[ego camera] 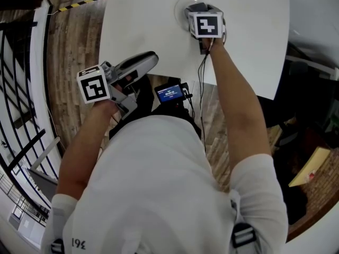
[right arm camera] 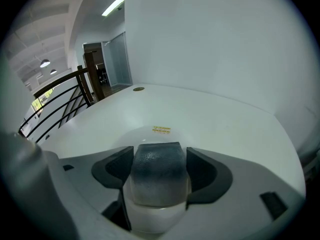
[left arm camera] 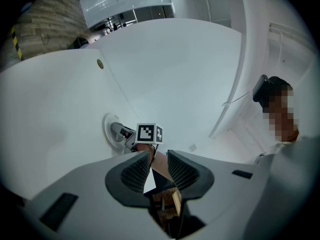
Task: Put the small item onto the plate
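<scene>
The small item (right arm camera: 157, 176) is a rounded piece, dark grey on top and fading to white at its base. My right gripper (right arm camera: 159, 154) is shut on it, just above the white plate (right arm camera: 125, 136), which carries a yellow sticker (right arm camera: 161, 129). In the head view the right gripper (ego camera: 198, 8) hangs over the plate (ego camera: 181, 7) at the far side of the white table (ego camera: 143, 25). The left gripper (ego camera: 152, 58) hovers by the table's near edge. Its jaws (left arm camera: 159, 159) stand a little apart with nothing between them. From there the plate (left arm camera: 106, 126) and right gripper (left arm camera: 122, 132) show ahead.
A black railing (ego camera: 21, 115) and wooden floor (ego camera: 69, 46) lie to the left of the table. A small device with a blue screen (ego camera: 169, 93) sits at my chest. A round grommet (right arm camera: 138, 89) marks the tabletop. A person (left arm camera: 280, 114) stands at the right.
</scene>
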`<state>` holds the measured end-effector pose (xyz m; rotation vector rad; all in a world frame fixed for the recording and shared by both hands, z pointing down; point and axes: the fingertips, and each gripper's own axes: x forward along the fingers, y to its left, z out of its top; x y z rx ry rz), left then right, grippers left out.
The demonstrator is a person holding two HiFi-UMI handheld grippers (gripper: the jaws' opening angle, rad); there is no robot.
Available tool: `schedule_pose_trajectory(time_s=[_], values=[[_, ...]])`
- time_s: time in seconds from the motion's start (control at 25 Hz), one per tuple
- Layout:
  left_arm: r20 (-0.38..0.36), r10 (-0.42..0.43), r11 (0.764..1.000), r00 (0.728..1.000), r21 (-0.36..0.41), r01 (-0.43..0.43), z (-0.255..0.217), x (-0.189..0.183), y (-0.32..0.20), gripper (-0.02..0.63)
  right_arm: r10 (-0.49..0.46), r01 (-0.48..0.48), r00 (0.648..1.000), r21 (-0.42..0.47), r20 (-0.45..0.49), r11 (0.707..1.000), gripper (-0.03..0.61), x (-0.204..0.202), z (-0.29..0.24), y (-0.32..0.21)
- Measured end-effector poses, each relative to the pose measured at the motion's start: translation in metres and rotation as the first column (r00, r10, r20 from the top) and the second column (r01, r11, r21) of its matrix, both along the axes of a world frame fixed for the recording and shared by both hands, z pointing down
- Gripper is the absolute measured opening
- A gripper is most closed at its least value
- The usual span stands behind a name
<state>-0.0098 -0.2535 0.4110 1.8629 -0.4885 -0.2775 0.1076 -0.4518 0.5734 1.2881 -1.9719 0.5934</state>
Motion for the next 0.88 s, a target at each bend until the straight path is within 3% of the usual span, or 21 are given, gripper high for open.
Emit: schedule_pose_trajectory(time_s=[0.24,0.52,0.88], values=[[0.001,-0.006,1.000,1.000,-0.005,0.006,0.002,-0.001,0.001,0.109,0.019,-0.019,1.000,-0.016,0.013,1.000,0.319,0.000,-0.001,-0.001],[-0.001,-0.007,1.000,1.000,-0.004,0.007,0.002,-0.001,0.001,0.109,0.123,-0.121,0.982,-0.023,0.144,0.992,0.319,0.005,-0.013,-0.006],[-0.013,-0.004,1.000,1.000,0.012,0.005,-0.004,0.000,0.000,0.109,0.123,-0.123,0.984,-0.003,0.129,0.992,0.319,0.008,-0.025,-0.001]])
